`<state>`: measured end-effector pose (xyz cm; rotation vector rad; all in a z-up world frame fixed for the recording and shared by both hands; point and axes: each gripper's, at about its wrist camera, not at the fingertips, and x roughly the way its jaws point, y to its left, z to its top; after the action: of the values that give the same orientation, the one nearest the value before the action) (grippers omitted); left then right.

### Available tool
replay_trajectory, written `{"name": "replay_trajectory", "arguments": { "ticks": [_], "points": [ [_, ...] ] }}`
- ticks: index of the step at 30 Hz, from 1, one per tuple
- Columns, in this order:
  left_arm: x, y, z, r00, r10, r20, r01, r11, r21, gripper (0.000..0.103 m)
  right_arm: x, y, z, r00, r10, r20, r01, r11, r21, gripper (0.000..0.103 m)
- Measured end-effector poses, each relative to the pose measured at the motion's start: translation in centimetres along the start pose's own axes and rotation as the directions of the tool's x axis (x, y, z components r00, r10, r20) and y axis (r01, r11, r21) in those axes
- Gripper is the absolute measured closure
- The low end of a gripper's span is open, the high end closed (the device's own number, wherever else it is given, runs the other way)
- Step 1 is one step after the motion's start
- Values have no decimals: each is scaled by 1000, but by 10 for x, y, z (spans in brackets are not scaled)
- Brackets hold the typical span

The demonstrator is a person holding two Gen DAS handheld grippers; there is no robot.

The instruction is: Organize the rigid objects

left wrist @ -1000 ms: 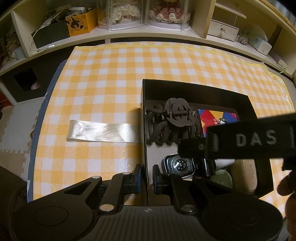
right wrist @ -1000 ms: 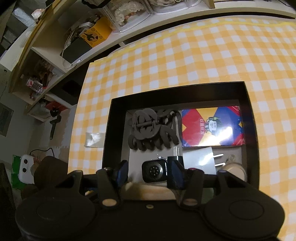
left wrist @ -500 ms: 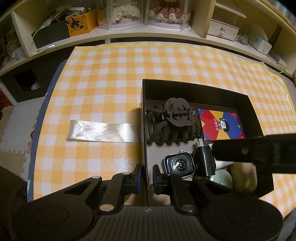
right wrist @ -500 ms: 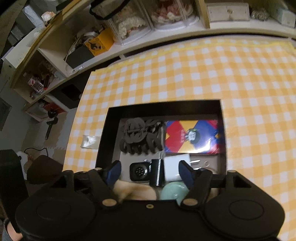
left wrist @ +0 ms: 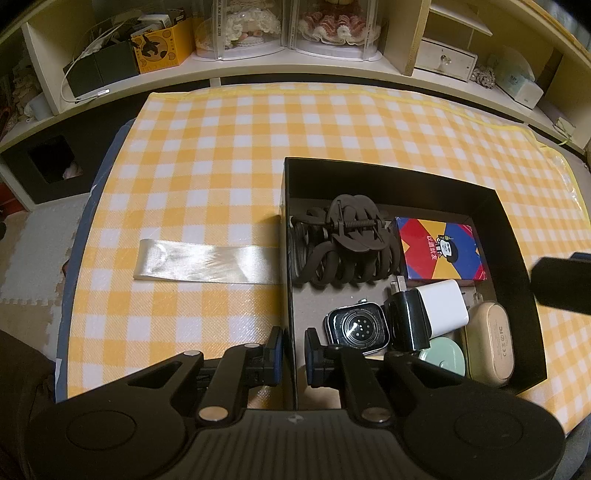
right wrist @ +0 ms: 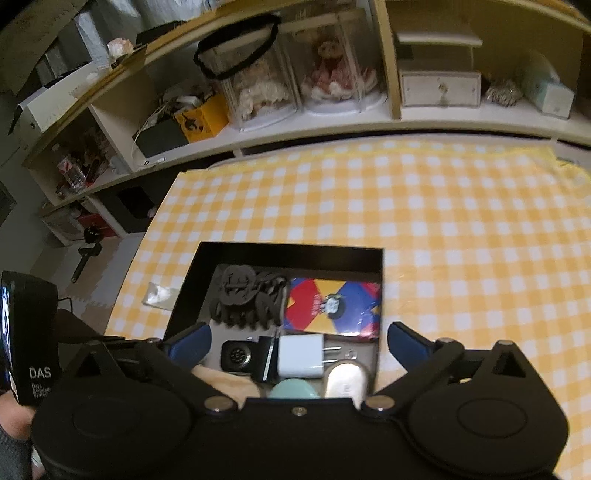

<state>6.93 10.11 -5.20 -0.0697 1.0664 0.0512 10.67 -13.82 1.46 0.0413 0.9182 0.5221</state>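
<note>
A black open box [left wrist: 406, 177] sits on the yellow checked cloth. My left gripper [left wrist: 294, 356] is shut on its near left wall. Inside lie a dark brown hair claw [left wrist: 347, 240], a colourful card pack [left wrist: 439, 247], a smartwatch [left wrist: 356, 326], a black charger [left wrist: 408, 321], a white charger [left wrist: 441, 302], a beige earbud case [left wrist: 491, 343] and a mint round case [left wrist: 443, 354]. My right gripper [right wrist: 299, 341] hangs above the box's near end. Its jaws are opening wide, and nothing is pressed between them.
A shiny cream ribbon [left wrist: 207, 260] lies flat on the cloth left of the box. Shelves with doll cases [left wrist: 295, 33], a yellow carton [left wrist: 159, 48] and a small drawer unit [left wrist: 443, 59] run along the far edge. Foam floor mats [left wrist: 33, 251] show at the left.
My right gripper's jaws spread wide and let go of the black charger, which now lies by the watch. The right gripper rose and drew back. The left gripper kept still.
</note>
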Motion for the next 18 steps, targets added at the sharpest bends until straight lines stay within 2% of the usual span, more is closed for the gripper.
{"name": "replay_trajectory", "arguments": {
  "ticks": [10, 18],
  "points": [
    [-1, 1, 1, 1000, 0, 3, 0, 1000, -1, 91, -18, -15, -6, 997, -40, 66, 42, 999, -23, 0],
    [-23, 0, 1, 997, 19, 79, -18, 1000, -6, 89, -29, -22, -12, 994, -49, 102, 52, 998, -33, 0]
  ]
}}
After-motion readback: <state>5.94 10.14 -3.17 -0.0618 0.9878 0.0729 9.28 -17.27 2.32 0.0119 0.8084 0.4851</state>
